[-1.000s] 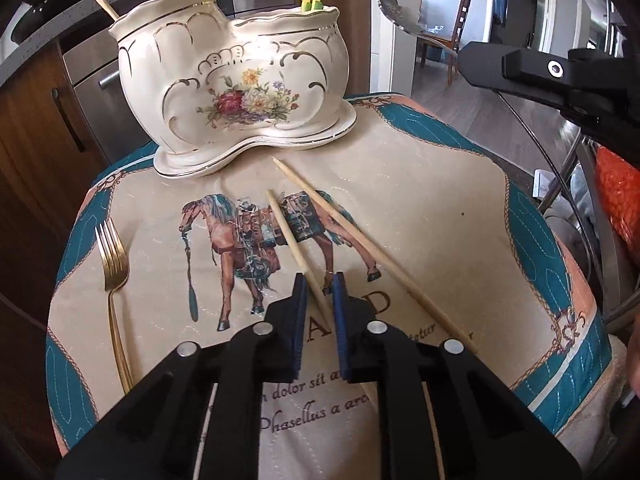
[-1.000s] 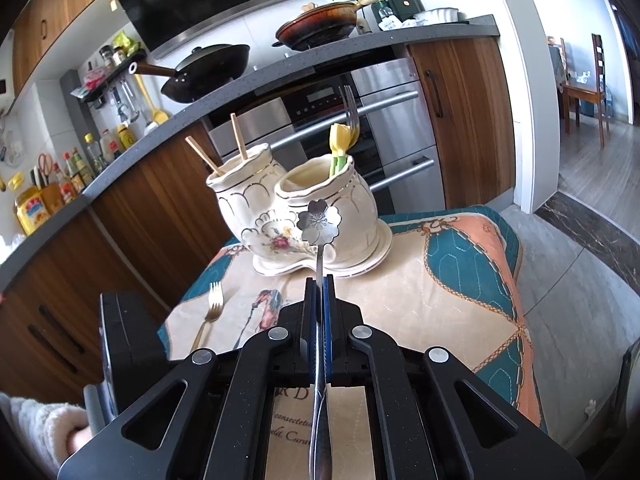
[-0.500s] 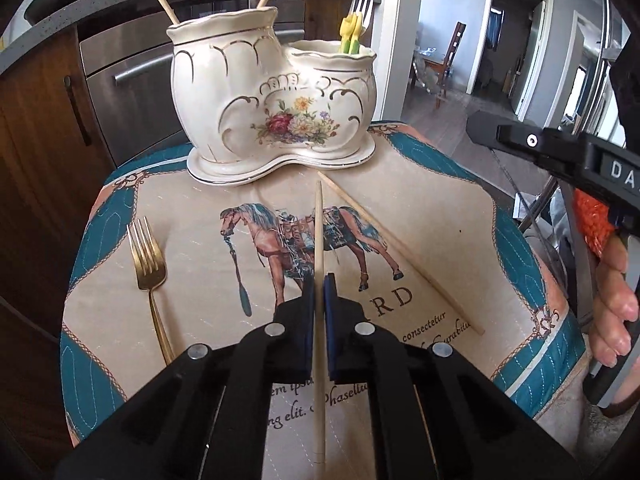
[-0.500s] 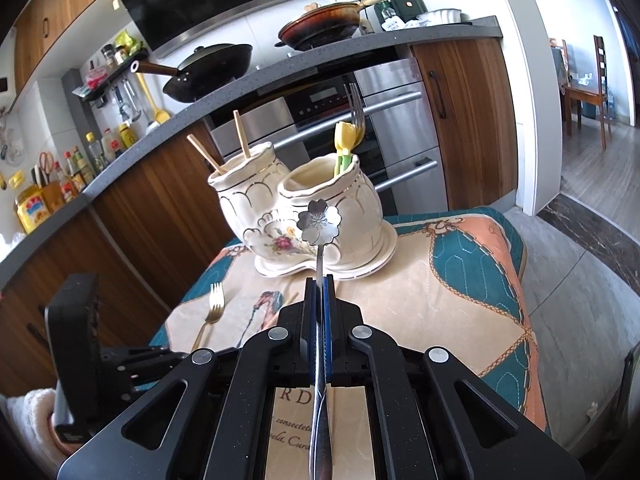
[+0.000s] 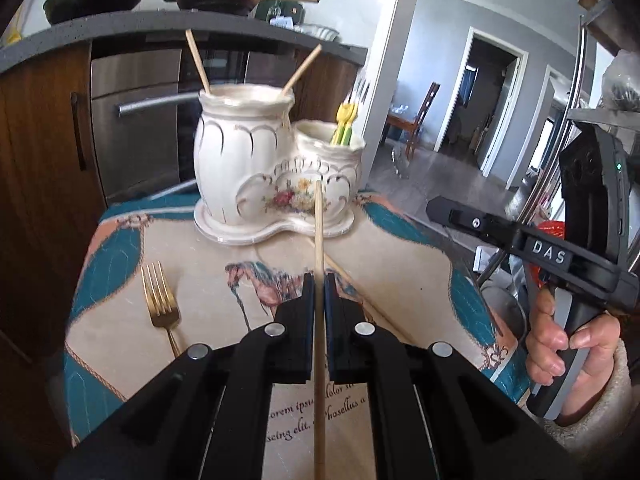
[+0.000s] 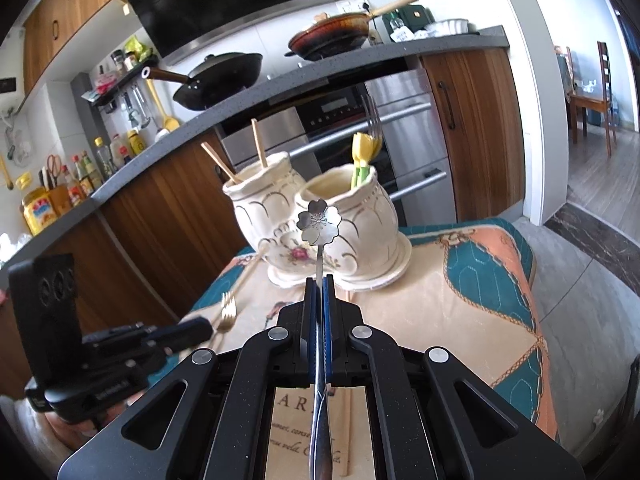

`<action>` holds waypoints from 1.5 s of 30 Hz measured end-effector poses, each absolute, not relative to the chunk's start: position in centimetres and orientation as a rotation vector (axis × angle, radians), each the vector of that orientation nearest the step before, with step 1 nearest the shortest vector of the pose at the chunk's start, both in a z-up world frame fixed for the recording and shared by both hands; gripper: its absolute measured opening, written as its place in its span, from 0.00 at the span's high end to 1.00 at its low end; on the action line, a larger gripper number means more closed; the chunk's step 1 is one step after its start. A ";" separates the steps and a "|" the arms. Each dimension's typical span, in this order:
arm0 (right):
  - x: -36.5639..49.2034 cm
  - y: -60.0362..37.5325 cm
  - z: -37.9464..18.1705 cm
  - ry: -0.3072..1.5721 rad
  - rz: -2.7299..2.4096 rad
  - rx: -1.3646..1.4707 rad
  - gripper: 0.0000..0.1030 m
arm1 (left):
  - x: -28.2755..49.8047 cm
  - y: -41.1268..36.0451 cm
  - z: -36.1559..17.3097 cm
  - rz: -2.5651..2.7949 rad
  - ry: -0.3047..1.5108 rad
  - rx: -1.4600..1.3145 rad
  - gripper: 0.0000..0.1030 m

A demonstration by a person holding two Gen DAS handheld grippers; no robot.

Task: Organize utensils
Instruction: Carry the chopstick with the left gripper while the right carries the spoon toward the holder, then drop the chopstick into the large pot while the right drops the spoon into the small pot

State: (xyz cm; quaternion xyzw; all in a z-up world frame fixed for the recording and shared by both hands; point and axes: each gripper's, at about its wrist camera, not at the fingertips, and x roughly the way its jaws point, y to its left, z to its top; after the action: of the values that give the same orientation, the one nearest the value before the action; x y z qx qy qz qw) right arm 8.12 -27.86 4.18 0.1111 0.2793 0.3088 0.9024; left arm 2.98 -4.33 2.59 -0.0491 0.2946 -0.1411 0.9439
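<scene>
Left claw [image 5: 319,280] is clamped on a wooden chopstick [image 5: 318,236], raised off the tabletop [image 5: 400,248]. Right claw [image 6: 319,284] is clamped on a flower-ended metal spoon [image 6: 319,220] before the ceramic utensil holder [image 6: 360,232].

Far behind, a grey counter [image 6: 248,92] carries a black wok [image 6: 218,80] and a brown pan [image 6: 328,36] above wood cabinets [image 6: 472,128] and a steel oven [image 6: 400,136]. Right, a doorway shows a chair [image 6: 602,92] on wood floor [image 6: 600,176].

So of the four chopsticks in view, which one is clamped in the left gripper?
The chopstick pointing toward the ceramic holder, pinched by the left gripper. Two others stand in the holder's taller pot; one lies on the cloth.
</scene>
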 end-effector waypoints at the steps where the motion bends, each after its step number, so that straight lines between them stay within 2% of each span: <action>1: 8.1 -27.8 4.4 0.566 0.643 0.236 0.96 | 2.6 -4.1 3.5 -0.286 0.554 -0.094 0.96; 9: 10.7 -27.7 8.4 0.435 0.645 0.315 0.96 | 4.3 -1.2 10.0 -0.294 0.269 -0.119 0.96; 17: 16.4 -25.8 11.0 0.351 0.617 0.305 0.96 | 9.1 -0.1 13.2 -0.323 0.160 -0.176 0.95; 33: 22.7 -22.8 10.3 0.296 0.566 0.307 0.96 | 17.6 -0.1 12.0 -0.305 0.085 -0.264 0.95; 45: 23.4 -21.4 9.0 0.264 0.570 0.273 0.96 | 18.0 -1.6 10.5 -0.239 0.060 -0.167 0.95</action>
State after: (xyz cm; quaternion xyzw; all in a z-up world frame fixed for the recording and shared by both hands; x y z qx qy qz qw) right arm 23.40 -21.36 9.03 0.1340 0.1295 0.2795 0.9419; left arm 18.00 -1.65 10.47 -0.0830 0.0299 -0.1190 0.9890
